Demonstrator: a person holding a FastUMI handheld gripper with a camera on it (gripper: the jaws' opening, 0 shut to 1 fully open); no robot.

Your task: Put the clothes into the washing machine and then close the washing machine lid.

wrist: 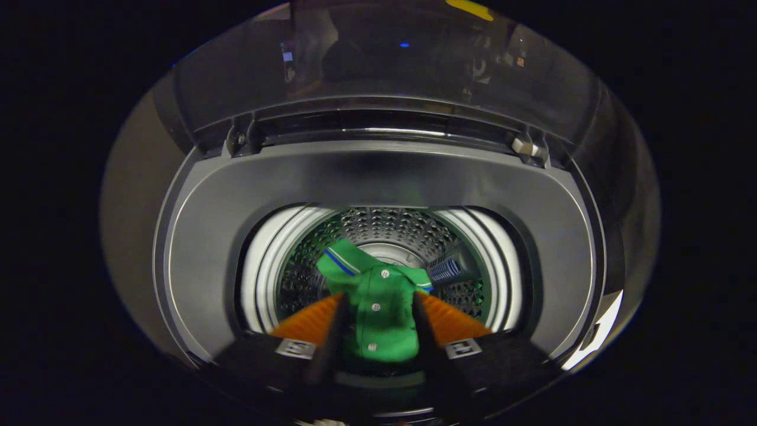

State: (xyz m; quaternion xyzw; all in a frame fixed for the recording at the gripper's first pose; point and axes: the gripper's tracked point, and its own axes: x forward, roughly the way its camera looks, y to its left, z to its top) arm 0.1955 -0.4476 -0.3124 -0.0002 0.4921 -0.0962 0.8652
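Washing machine (195, 248) lid up — gripper (376, 313) clamped on green shirt (378, 307) over drum (414, 228).

**What the drum view hides**

The shirt (375, 307) hangs between the fingers (322, 331) of the gripper (375, 310), and its side edges run behind them — whether both fingers press the cloth cannot be told. Its lower hem is lost in the dark between the finger bases. The fingers are smeared with blur, their outlines soft. Part of the drum (378, 228) floor is covered by the shirt. The raised lid (384, 59) shows only murky reflections — nothing behind it can be made out, and its top is cut off. A small striped part (445, 269) on the drum wall is too small to identify.
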